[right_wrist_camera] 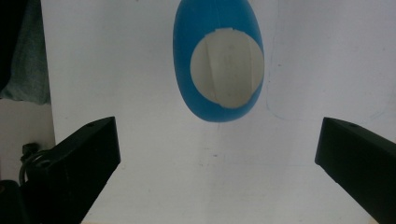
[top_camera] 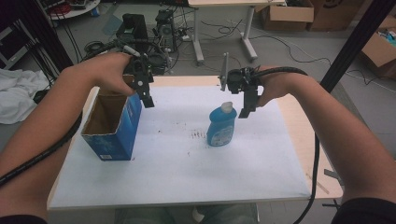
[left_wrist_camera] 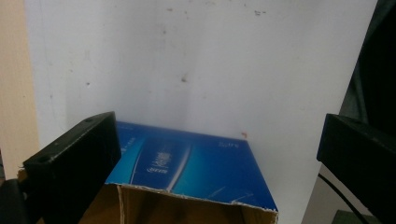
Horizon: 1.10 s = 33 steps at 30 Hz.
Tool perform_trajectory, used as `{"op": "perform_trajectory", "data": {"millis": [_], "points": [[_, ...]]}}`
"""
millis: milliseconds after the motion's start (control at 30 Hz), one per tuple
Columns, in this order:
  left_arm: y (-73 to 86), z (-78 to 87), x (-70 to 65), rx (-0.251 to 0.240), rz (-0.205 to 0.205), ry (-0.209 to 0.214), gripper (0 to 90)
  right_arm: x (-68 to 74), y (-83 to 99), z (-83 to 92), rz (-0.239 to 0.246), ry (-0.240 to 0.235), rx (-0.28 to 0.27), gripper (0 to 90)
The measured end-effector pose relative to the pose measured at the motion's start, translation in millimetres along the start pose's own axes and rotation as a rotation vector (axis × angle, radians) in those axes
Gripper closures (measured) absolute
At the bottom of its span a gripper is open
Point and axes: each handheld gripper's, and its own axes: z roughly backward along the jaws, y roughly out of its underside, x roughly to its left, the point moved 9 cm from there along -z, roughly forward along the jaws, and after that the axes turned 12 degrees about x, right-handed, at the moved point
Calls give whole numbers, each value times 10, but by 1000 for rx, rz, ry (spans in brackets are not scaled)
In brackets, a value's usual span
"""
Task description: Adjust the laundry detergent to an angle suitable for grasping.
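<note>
A blue bottle (top_camera: pixel 221 127) with a white cap stands upright near the middle of the white table sheet (top_camera: pixel 187 172). In the right gripper view I look straight down on the bottle (right_wrist_camera: pixel 219 70). My right gripper (top_camera: pixel 246 108) hangs open just behind and right of it, holding nothing; its jaws stand wide apart (right_wrist_camera: pixel 219 172). An open-topped blue carton (top_camera: pixel 112 126) stands at the left of the sheet. My left gripper (top_camera: pixel 147 99) hovers open above the carton's far right corner (left_wrist_camera: pixel 196 177), its jaws wide apart with nothing between them.
The table's wooden edge (top_camera: pixel 299 135) shows at the right. Beyond the table are cables, black equipment (top_camera: pixel 133 28), another desk's legs and cardboard boxes (top_camera: pixel 289 16). A black post (top_camera: pixel 355 42) crosses the upper right. White cloth (top_camera: pixel 16 93) lies at the far left.
</note>
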Motion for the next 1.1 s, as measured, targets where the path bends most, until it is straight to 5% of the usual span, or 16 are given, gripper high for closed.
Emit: {"op": "perform_trajectory", "data": {"millis": [1100], "points": [[-1, -38, -24, 2, -1, 5, 1, -30, -382, -400, 92, -2, 48, 0]]}}
